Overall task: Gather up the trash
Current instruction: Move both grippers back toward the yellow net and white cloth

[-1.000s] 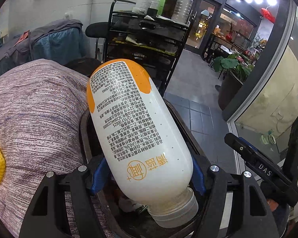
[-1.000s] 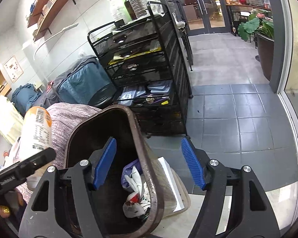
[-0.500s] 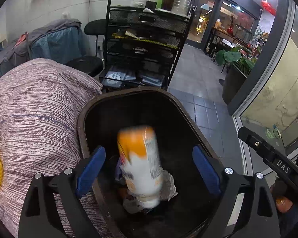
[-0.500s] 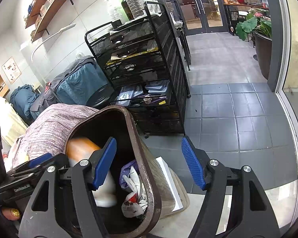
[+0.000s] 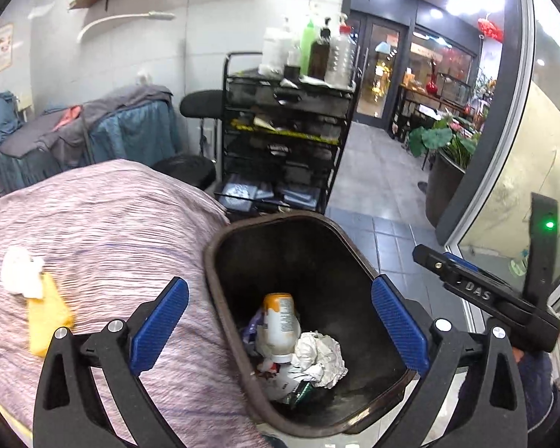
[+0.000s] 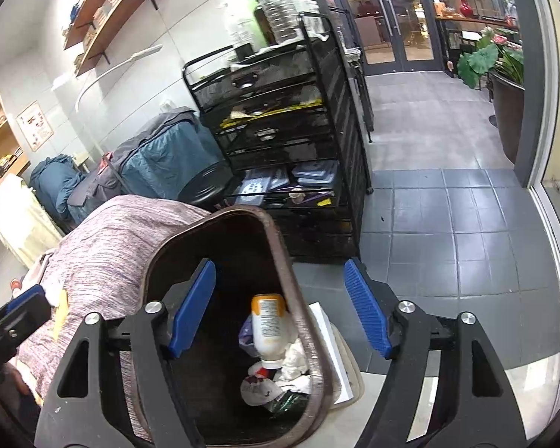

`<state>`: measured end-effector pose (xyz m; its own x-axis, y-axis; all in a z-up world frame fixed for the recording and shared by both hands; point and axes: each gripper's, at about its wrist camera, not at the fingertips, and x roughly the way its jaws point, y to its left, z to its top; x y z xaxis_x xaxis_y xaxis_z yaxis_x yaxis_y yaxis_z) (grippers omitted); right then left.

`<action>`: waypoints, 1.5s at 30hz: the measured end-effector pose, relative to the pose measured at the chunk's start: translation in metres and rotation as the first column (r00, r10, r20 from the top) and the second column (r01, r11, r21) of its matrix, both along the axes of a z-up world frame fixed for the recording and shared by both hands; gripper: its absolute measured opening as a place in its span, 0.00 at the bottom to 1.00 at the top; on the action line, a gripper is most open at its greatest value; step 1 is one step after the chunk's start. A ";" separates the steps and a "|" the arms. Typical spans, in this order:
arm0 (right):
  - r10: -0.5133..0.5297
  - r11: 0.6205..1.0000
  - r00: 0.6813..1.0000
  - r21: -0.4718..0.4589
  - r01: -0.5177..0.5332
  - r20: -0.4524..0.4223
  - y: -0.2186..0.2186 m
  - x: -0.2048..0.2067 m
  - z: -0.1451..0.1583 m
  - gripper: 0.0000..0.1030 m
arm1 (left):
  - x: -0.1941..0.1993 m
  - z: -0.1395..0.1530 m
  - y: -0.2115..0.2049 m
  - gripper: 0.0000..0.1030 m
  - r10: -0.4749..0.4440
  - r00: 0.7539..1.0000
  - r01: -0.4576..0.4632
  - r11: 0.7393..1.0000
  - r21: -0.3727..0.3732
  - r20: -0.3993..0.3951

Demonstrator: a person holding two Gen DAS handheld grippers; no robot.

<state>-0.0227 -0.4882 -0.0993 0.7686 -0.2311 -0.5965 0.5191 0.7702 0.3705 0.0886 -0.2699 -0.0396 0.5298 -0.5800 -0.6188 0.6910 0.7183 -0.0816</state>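
The white plastic bottle with orange end now lies inside the dark brown oval bin. My left hand-held gripper has just been opening and stands apart, empty; the right hand-held gripper straddles the bin's rim without clamping. Next I go for the crumpled white tissue left of the bin.

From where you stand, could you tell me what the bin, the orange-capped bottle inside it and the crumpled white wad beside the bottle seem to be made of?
The bin looks like dark brown moulded plastic, with a smooth rolled rim and a dull sheen. The orange-capped bottle seems to be opaque white plastic, glossy, with printed text. The crumpled white wad is probably paper or tissue: matte, sharply creased.
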 end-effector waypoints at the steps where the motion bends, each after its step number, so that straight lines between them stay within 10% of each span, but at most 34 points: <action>1: 0.011 1.000 1.000 -0.004 -0.011 0.004 0.004 0.003 0.002 0.73 | -0.002 0.003 0.005 0.94 0.005 1.000 -0.005 1.000 -0.001 0.011; 21: 0.352 0.936 0.935 -0.041 -0.350 0.034 0.114 0.079 0.029 0.74 | 0.021 0.028 0.124 0.94 0.256 0.965 -0.253 0.966 -0.044 0.063; 45: 0.750 0.612 0.633 -0.163 -0.774 -0.191 0.293 0.196 0.043 0.74 | 0.087 -0.001 0.306 0.94 0.581 0.814 -0.580 0.814 0.033 -0.030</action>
